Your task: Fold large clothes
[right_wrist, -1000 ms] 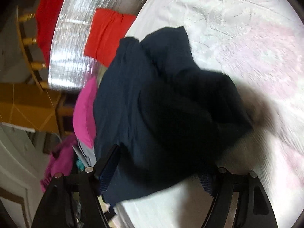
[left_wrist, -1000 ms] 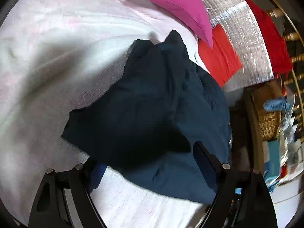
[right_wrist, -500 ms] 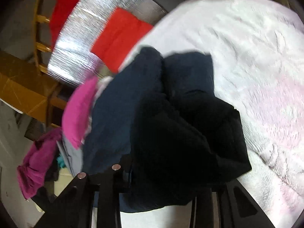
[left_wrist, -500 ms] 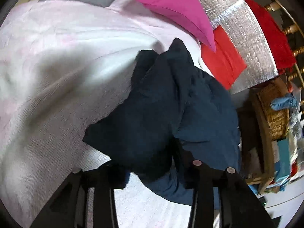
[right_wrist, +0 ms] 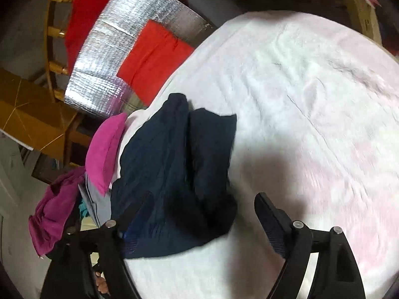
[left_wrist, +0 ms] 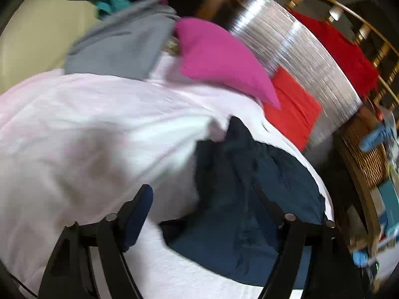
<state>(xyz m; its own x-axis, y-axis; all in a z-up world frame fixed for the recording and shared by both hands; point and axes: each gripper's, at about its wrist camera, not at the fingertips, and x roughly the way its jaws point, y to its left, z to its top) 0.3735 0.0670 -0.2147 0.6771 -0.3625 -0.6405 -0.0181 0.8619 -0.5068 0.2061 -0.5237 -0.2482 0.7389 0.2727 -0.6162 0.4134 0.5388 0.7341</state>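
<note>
White blanket (right_wrist: 299,99) fills frame w/ navy garment (right_wrist: 179,169) bunched lower left, soft, limp, prob. light, best pinched at corners; left gripper (left_wrist: 207,209) & right gripper (right_wrist: 202,211) opening, holding nothing.

A navy garment (left_wrist: 261,199) is lying dark against a bed cover (left_wrist: 87,137) that is showing white with faint pink blotches. A magenta cushion (left_wrist: 219,57) is glowing beside a grey cloth (left_wrist: 119,47). A bright red cloth (right_wrist: 152,59) is sitting on a silver, grid-textured foil sheet (right_wrist: 104,57). A deeper red cloth (left_wrist: 346,54) is hanging on yellow-brown wooden rails (right_wrist: 53,32). A purple-magenta cloth (right_wrist: 52,211) is showing too.
</note>
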